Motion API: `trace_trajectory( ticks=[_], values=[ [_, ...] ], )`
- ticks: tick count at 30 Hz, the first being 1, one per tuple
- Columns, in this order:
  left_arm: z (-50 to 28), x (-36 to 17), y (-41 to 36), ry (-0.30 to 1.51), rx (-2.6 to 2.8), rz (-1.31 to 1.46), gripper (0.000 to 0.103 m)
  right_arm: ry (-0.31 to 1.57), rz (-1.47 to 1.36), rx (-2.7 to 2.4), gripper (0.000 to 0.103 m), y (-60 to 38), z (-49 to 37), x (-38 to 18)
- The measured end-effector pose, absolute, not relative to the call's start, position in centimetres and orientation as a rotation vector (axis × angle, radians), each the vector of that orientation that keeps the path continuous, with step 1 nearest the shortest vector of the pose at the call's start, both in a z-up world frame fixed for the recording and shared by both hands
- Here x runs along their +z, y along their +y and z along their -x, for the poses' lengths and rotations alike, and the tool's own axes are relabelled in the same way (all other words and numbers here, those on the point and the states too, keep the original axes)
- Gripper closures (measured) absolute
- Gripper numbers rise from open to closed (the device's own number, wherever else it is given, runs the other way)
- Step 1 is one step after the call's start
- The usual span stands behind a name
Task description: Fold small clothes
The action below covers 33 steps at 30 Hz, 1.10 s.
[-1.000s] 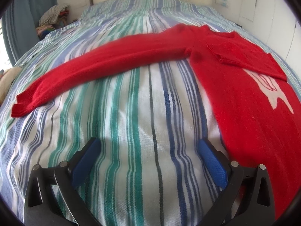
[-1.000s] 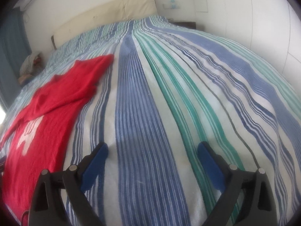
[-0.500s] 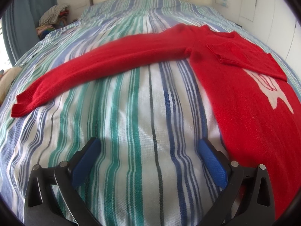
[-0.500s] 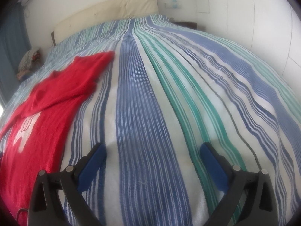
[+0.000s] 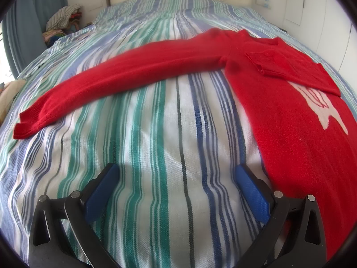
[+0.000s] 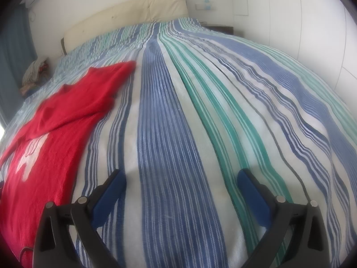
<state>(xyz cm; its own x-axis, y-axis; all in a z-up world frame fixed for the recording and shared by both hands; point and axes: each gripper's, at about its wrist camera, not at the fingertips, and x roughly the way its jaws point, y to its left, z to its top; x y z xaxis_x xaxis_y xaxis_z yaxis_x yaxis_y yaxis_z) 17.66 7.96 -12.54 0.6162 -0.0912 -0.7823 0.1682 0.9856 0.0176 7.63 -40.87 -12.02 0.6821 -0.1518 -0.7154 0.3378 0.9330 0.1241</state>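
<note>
- On the striped blue-and-green bedspread (image 5: 156,134) lies the red knitted sweater (image 5: 290,116), one sleeve folded in, the other long sleeve (image 5: 125,78) outstretched.
- Left gripper (image 5: 176,176) and right gripper (image 6: 180,178): both spread wide, empty.
- Next, likely: left reaches that cuff, folds it across.

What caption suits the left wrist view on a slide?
Open left gripper hovers above striped bedspread; red sweater lies flat, one sleeve outstretched, the other folded across the chest.

A striped bedspread (image 5: 156,134) covers the bed, cream padded headboard (image 6: 125,15) against white walls, blue curtain (image 5: 24,22) at left.
</note>
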Motion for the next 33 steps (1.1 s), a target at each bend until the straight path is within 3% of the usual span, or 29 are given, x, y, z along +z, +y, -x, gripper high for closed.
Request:
trace_trajectory(
  ticks=[33],
  values=[
    [-17.66,-12.53,7.95,0.895,-0.15,-0.093,0.0,0.786,-0.239,-0.291,0.002,-40.58,-7.86,-12.01]
  ],
)
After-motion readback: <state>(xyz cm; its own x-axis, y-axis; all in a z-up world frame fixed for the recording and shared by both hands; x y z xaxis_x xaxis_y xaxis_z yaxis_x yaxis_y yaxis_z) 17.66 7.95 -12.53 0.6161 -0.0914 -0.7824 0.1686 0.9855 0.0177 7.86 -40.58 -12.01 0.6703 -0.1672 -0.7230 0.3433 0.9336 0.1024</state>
